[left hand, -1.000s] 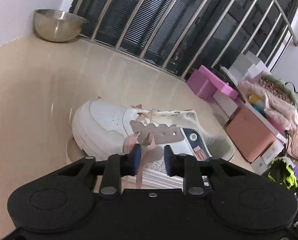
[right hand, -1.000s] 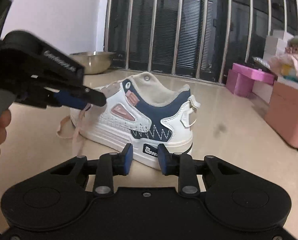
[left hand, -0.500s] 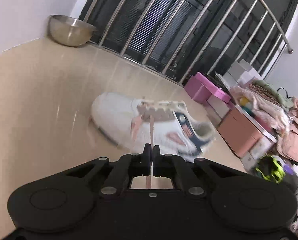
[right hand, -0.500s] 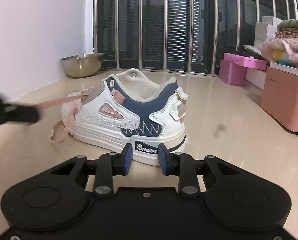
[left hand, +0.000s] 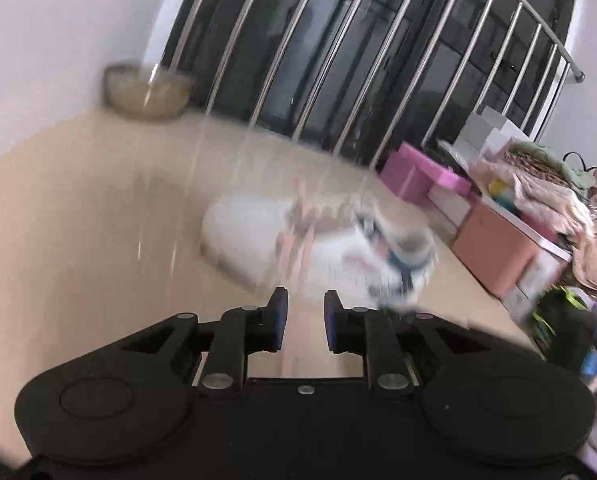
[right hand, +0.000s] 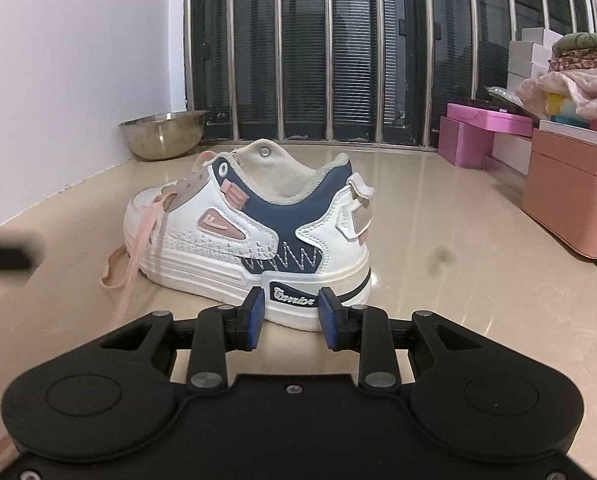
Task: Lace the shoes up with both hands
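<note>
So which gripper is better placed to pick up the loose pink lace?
Left, probably. The left gripper, jaws opening and empty, faces the lace; the right gripper faces the shoe's heel.

A glossy beige floor [right hand: 438, 208] runs to a dark window behind steel bars [right hand: 326, 48]. A white wall [right hand: 78, 60] stands left, a metal bowl [right hand: 164, 134] by it; pink boxes [right hand: 570, 192] sit right.
</note>
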Available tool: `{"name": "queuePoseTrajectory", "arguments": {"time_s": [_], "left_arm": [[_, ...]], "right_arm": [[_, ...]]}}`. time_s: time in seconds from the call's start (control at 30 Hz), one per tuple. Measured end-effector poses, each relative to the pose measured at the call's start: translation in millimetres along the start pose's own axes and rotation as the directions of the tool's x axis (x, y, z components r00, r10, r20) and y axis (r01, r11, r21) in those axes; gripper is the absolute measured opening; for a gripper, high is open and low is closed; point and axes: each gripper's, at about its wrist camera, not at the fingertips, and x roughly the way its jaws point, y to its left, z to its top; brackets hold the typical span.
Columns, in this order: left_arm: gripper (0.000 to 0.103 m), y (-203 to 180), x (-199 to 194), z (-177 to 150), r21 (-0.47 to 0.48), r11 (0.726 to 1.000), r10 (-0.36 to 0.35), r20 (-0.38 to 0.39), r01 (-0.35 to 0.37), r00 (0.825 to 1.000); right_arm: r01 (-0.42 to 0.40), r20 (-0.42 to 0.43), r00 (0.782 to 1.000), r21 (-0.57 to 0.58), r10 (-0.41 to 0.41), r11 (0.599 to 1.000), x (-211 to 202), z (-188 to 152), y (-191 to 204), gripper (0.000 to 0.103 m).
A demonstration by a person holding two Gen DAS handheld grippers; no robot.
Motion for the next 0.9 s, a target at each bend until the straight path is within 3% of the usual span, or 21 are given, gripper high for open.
{"name": "queuePoseTrajectory", "arguments": {"time_s": [0.17, 0.33, 0.4, 0.43, 0.63, 0.9], "left_arm": [[0.02, -10.4, 59.4, 19.3, 0.027, 1.0, 0.014, -0.005, -0.014, 1.0], [0.02, -13.0, 78.7, 14.7, 0.022, 0.999, 0.049, -0.042, -0.048, 0.998], [0.015, -12.2, 78.2, 11.1, 0.018, 0.999, 0.044, -0.036, -0.043, 0.998], [0.003, -11.0, 76.6, 9.5, 0.011, 0.999, 0.044, -0.028, -0.044, 0.999], [0.001, -13.3, 47.5, 1.9, -0.007, 1.0, 0.016, 0.037, -0.016, 0.999], [0.001, -16.4, 14.6, -19.6, -0.032, 0.999, -0.015, 0.001, 0.015, 1.0]], "right_arm": [[-0.014, -0.017, 1.0, 0.025, 0.014, 1.0, 2.2, 1.0, -4.1, 0.033], [-0.013, -0.015, 1.0, 0.015, 0.013, 1.0, 2.8, 1.2, -2.6, 0.034], [-0.016, -0.015, 1.0, 0.021, 0.016, 1.0, 3.1, 1.3, -3.5, 0.035], [-0.017, -0.016, 1.0, 0.024, 0.018, 1.0, 3.5, 1.5, -4.2, 0.035], [0.005, -0.025, 1.0, 0.002, -0.005, 1.0, 4.8, 1.6, 0.2, 0.034], [0.005, -0.029, 1.0, 0.033, -0.004, 0.999, 5.9, 1.5, -3.6, 0.034]]}}
